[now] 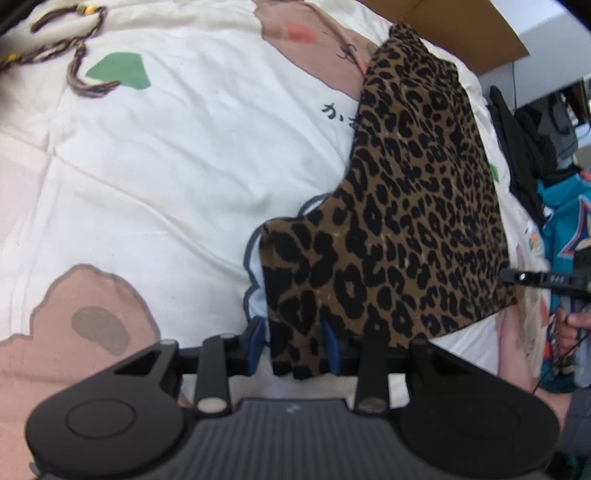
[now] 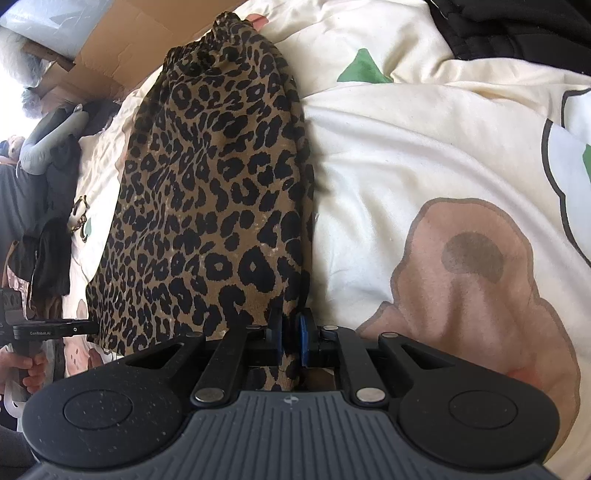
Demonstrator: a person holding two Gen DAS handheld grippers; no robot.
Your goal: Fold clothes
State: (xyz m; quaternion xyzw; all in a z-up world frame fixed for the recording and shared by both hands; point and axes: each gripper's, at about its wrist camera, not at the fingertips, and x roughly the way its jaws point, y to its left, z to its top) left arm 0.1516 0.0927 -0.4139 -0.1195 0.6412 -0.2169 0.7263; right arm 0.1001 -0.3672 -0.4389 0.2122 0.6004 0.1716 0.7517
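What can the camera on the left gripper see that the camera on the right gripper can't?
Only the left wrist view shows the braided cord with beads lying on the white duvet, a teal garment past the bed's edge, and black writing printed on the duvet.

Only the right wrist view shows the black garment in the far corner and a grey hanger beside the bed.

Both show the leopard-print garment lying on the duvet, with the left gripper and right gripper each pinching its near edge, and cardboard behind.
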